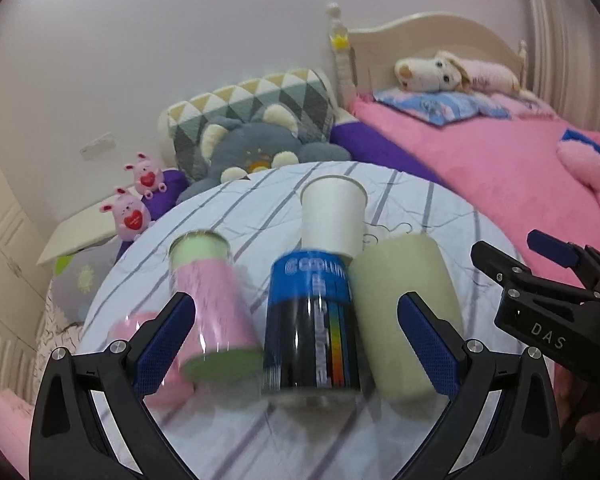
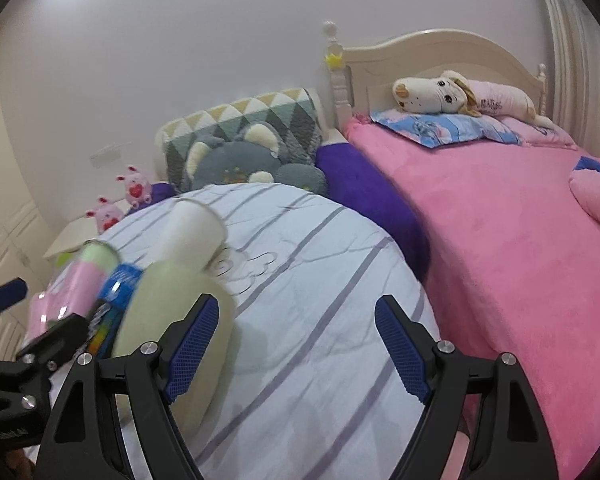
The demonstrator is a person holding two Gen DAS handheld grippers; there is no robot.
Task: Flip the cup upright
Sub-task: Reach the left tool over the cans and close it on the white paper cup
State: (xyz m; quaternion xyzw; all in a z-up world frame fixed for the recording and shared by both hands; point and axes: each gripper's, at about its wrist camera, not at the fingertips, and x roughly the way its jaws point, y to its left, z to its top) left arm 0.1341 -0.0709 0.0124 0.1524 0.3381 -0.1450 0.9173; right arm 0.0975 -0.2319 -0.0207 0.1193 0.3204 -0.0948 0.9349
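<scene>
Four cups are being seen on the striped cloth (image 1: pixel 440 208): white paper cup (image 1: pixel 332 216) at the back, pink cup (image 1: pixel 216 308), blue-black cup (image 1: pixel 312 332) & pale green cup (image 1: pixel 404 320) in front. All prob. light, thin-walled, easily crushed; mid-wall grip is being judged safest. Left gripper (image 1: pixel 296 340) is being held wide open around the front cups, nothing clamped. Right gripper (image 2: pixel 296 344) is likewise wide, w/ only cloth between fingers. Pink cup's full side is being shown by the left view only.

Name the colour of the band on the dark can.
Blue band; clearest in the left wrist view.
</scene>
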